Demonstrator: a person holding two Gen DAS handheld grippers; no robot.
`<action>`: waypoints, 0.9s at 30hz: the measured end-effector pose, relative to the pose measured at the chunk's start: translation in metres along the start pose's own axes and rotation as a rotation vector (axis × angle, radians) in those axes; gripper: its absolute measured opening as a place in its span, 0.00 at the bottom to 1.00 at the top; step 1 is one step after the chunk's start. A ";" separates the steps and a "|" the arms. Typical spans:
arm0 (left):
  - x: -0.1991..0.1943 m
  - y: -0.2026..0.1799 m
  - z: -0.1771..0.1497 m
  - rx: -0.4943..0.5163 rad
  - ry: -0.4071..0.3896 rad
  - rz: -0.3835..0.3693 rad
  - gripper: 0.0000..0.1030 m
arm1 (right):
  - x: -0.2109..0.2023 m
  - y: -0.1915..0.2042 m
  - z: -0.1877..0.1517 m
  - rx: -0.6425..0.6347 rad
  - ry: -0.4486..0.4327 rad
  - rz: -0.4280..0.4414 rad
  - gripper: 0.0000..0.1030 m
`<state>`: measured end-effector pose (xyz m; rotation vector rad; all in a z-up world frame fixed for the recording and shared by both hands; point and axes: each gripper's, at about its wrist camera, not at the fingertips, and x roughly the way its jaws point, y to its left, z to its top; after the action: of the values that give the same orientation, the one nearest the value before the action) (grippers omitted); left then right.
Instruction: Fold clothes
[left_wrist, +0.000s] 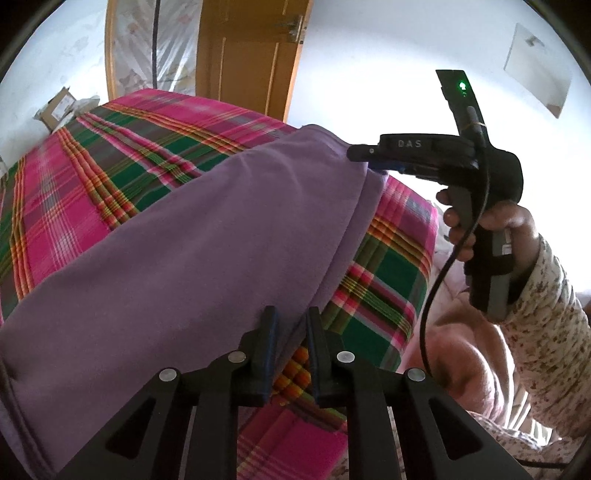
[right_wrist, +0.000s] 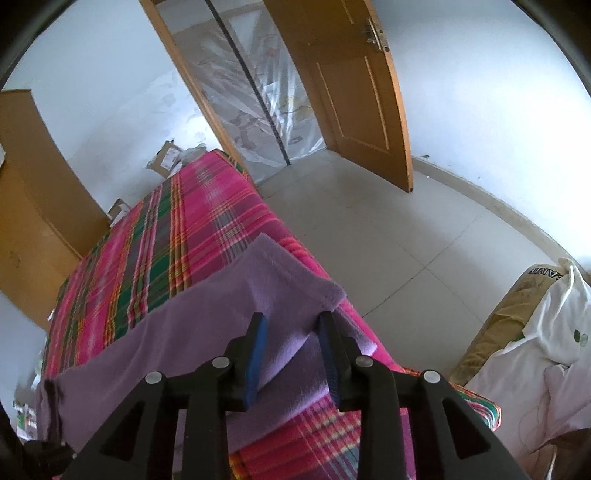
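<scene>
A big bed with a pink and green checked cover (right_wrist: 177, 236) is filling most of both views, and white walls are standing around it. A brown wooden door (right_wrist: 354, 85) is hanging open beside a doorway covered with clear plastic sheet (right_wrist: 255, 110). The floor (right_wrist: 388, 236) is showing pale tiles. A tall brown cupboard (right_wrist: 33, 192) is standing at the far side of the bed, and some cardboard boxes (right_wrist: 166, 158) are sitting by the wall at the bed's far end. A white bag (right_wrist: 546, 332) is slumping on the floor at the right.

The purple cloth (left_wrist: 192, 236) is lying on the bed, near the close end. Its long way is running across the bed, from side to side (it is looking like a wide band). One corner is lifting up and folding over by the floor-side edge.

The left gripper (left_wrist: 290, 325) is hovering over the cloth's near edge, and its jaws are sitting a little apart with only bed cover showing between them. The right gripper (right_wrist: 291, 321) is reaching over the folded corner with its jaws spread wide, pinching nothing. A hand (left_wrist: 491, 229) in a flowery sleeve (left_wrist: 546, 314) is squeezing its black handle, and a black cable is hanging down from it.
</scene>
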<state>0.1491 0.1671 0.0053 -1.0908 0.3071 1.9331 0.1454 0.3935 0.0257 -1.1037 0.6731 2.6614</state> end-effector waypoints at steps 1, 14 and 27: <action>0.000 0.000 0.000 0.000 0.000 0.002 0.15 | 0.002 0.001 0.001 -0.002 -0.003 -0.009 0.29; 0.003 -0.013 0.003 0.071 0.001 0.081 0.15 | 0.001 0.010 0.007 0.005 -0.067 -0.040 0.03; -0.008 -0.010 0.006 0.025 0.010 -0.046 0.15 | -0.047 0.003 0.007 0.032 -0.156 0.024 0.02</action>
<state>0.1551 0.1722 0.0171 -1.0827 0.3081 1.8790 0.1734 0.3943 0.0648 -0.8738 0.6998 2.7117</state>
